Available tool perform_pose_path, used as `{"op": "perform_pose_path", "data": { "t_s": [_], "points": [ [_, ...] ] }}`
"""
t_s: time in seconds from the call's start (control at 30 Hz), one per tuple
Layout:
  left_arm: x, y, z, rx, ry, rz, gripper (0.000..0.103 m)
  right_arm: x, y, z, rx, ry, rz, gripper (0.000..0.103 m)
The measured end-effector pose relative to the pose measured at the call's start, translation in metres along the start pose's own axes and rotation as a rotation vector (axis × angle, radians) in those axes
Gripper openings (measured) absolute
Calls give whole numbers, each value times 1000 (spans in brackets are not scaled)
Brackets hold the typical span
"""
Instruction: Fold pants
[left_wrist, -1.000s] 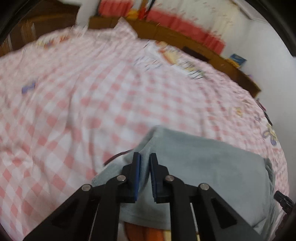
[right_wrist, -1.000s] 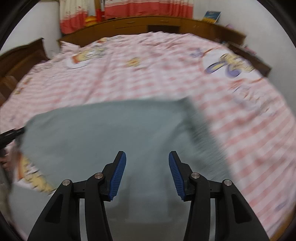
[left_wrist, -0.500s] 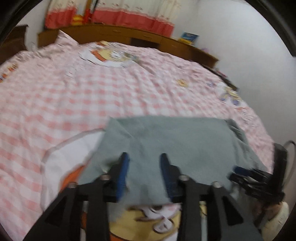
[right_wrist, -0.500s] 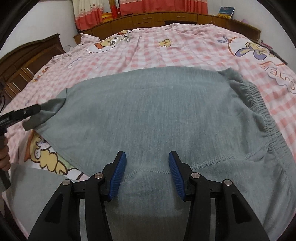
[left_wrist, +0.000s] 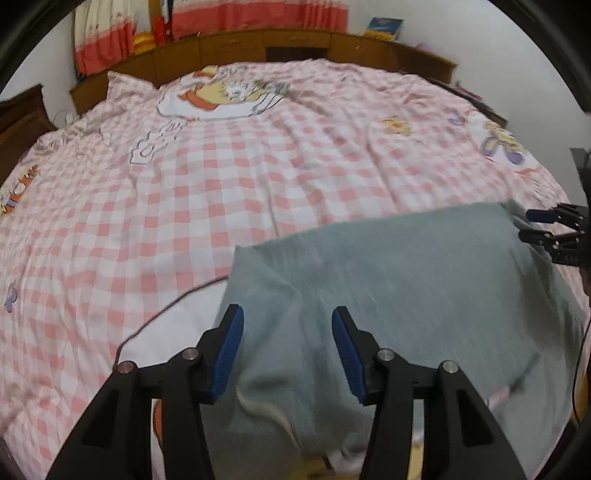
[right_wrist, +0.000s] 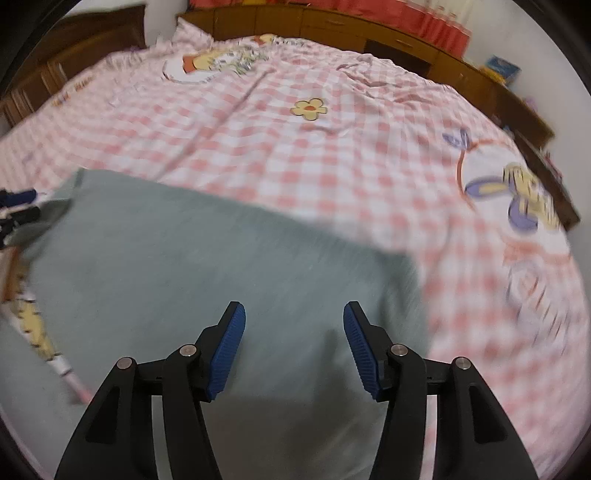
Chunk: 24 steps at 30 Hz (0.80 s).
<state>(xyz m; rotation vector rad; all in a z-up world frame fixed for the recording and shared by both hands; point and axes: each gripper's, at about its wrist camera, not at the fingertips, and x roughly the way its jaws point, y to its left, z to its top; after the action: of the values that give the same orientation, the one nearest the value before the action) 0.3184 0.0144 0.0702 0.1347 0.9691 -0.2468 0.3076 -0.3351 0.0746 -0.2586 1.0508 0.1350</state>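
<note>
Fabric: grey-green knit pants (left_wrist: 406, 288), soft and light, so they will sag and crease.
Place: spread under both your grippers on the checked bedsheet (left_wrist: 184, 192).
Left gripper (left_wrist: 286, 350): jaws opening, nothing pinched.
Right gripper (right_wrist: 293, 350): jaws opening, empty.
Hold: I'd pinch a folded edge or corner.

Grey pants (right_wrist: 221, 280) motion-blurred, near part cut off by the frame edge, checked sheet (right_wrist: 369, 155) smeared
</note>
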Motion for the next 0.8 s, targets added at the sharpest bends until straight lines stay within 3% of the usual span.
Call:
{"op": "perform_pose_path", "data": {
  "t_s": [0.07, 0.17, 0.33, 0.4, 0.43, 0.47, 0.5, 0.53, 0.57, 0.6, 0.63, 0.8],
  "points": [
    [18, 9, 15, -17, 53, 27, 52, 13, -8, 14, -32, 22, 11, 56],
    [36, 18, 27, -35, 122, -1, 52, 30, -12, 25, -65, 62, 26, 56],
    [61, 25, 36, -56, 217, -8, 52, 62, -11, 40, -125, 101, -49, 56],
    [65, 26, 36, -63, 222, -14, 36, 78, -9, 41, -144, 150, -32, 56],
    [65, 26, 35, -55, 222, -2, 14, 84, -7, 39, -150, 172, -32, 56],
    [65, 27, 34, -45, 220, 12, 12, 87, -6, 39, -148, 183, -32, 55],
    [62, 27, 33, -40, 209, 10, 11, 88, -6, 39, -132, 190, -27, 46],
    [58, 27, 31, -34, 202, 11, 8, 87, -7, 39, -108, 198, 6, 31],
    [55, 27, 31, -29, 196, 12, 7, 84, -7, 39, -94, 200, 37, 24],
    [49, 28, 30, -20, 183, 13, 6, 82, -6, 39, -96, 196, 39, 8],
    [39, 28, 30, -17, 160, 13, 6, 77, -3, 38, -115, 181, 14, 2],
    [-7, 29, 32, -33, 73, -13, 5, 28, -6, 27, -102, 36, 13, 2]
  ]
}}
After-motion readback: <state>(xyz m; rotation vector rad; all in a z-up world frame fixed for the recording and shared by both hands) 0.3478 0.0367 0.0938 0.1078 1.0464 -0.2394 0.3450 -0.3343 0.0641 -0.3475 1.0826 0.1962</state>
